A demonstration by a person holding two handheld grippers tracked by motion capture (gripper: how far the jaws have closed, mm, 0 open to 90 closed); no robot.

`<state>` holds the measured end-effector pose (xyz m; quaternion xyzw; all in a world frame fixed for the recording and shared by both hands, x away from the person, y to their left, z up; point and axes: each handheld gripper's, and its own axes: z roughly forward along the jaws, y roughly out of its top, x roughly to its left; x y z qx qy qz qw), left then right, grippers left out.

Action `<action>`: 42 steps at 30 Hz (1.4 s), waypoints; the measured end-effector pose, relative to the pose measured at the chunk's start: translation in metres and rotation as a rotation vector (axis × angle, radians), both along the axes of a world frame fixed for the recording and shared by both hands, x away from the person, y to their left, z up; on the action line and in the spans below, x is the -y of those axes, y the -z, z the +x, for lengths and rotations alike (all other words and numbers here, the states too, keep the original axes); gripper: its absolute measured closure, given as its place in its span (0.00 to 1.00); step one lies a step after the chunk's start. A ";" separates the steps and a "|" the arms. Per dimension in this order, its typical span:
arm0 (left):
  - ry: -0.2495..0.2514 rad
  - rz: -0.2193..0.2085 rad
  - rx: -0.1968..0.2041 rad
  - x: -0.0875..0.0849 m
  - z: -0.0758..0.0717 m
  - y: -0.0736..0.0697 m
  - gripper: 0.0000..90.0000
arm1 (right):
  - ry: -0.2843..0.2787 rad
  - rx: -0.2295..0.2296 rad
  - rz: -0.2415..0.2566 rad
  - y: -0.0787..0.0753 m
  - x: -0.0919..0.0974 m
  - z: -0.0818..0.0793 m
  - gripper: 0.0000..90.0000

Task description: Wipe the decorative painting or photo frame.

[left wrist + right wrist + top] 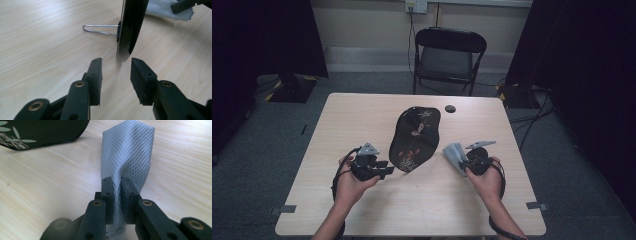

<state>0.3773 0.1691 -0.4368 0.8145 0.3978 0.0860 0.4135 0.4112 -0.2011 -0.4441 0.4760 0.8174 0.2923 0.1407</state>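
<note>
At the middle of the high view a black painted plaque [414, 138] stands tilted on the table [362, 120], propped from behind by a thin wire stand [100, 29] that shows at upper centre of the left gripper view. Lower left of the plaque, the left gripper [379, 170] points at its near edge; its jaws are spread, nothing is between them, and the plaque's edge sits just beyond the tips. Right of centre in the high view, the right gripper [459, 161] holds a grey cloth [454, 155] just beside the plaque's right edge. Seen from the right gripper view, its jaws are pressed together on the lower end of the cloth [127, 155], which rises above them in a loose fold, while a corner of the plaque [45, 131] fills the upper left. A dark chair [448, 55] stands beyond the table's far side.
</note>
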 end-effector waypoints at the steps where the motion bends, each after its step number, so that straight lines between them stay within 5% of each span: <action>1: -0.003 0.002 0.000 -0.001 -0.001 0.000 0.67 | 0.002 0.002 -0.003 0.000 0.000 0.001 0.91; 18: -0.034 0.033 0.012 -0.007 -0.003 0.005 0.46 | -0.009 0.022 0.002 -0.003 0.002 0.003 0.69; 28: -0.037 0.037 -0.018 -0.010 -0.004 0.010 0.37 | -0.033 0.046 0.018 -0.008 -0.003 0.003 0.54; 42: -0.055 0.034 -0.025 -0.017 -0.007 0.013 0.34 | -0.066 0.068 0.017 -0.014 0.002 0.001 0.43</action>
